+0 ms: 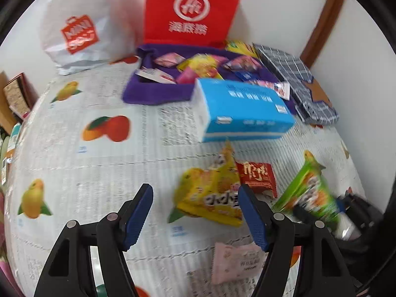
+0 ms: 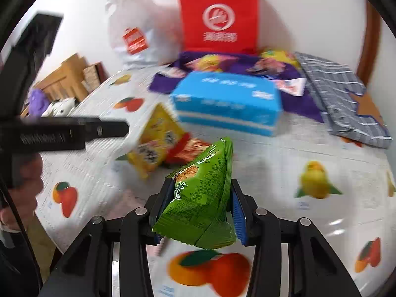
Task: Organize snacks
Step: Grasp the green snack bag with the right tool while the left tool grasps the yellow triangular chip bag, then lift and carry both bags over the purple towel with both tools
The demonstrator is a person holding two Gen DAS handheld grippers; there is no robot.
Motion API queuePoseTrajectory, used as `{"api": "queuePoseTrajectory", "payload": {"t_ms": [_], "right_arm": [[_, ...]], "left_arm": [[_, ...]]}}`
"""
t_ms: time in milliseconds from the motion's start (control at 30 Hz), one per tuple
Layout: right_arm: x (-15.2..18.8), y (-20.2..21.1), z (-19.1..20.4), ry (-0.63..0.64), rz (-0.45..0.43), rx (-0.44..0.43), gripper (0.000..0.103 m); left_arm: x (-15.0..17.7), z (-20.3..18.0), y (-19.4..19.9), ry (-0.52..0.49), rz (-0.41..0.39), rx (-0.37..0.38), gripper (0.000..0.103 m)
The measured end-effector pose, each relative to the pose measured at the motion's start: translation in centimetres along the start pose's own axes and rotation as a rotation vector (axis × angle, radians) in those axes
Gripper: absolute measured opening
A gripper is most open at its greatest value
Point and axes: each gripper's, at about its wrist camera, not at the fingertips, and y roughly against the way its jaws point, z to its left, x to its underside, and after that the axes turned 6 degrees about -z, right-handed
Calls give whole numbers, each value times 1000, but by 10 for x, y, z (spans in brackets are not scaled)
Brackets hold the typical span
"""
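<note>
My right gripper (image 2: 201, 185) is shut on a green snack packet (image 2: 203, 193), which stands tilted between the blue pads above the table; the left wrist view shows that green packet (image 1: 309, 193) at the right. My left gripper (image 1: 195, 190) is open over the table with nothing held. A yellow snack packet (image 1: 210, 190) lies just beyond its right finger, next to a red packet (image 1: 257, 178). A pink packet (image 1: 237, 262) lies nearer, partly behind the right finger. A purple fabric tray (image 1: 153, 91) at the back holds several snack packets.
A blue tissue box (image 1: 242, 109) sits in front of the tray. Behind stand a red bag (image 1: 193, 10) and a white plastic bag (image 1: 81, 32) against the wall. A folded checked cloth (image 1: 297, 74) lies at the back right. A hand (image 2: 22, 180) holds the left gripper.
</note>
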Motion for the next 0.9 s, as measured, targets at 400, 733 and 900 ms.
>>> {"api": "queuePoseTrajectory", "payload": {"t_ms": [400, 733, 900], "right_arm": [[-2, -36, -73, -119, 33, 105, 44], [-8, -66, -79, -143, -9, 91, 45], [-7, -70, -83, -165, -7, 78, 46]], "left_arm": [[-4, -4, -53, 11, 46, -26, 63], [1, 4, -57, -28, -46, -30, 64], [5, 2, -57, -59, -98, -46, 63]]}}
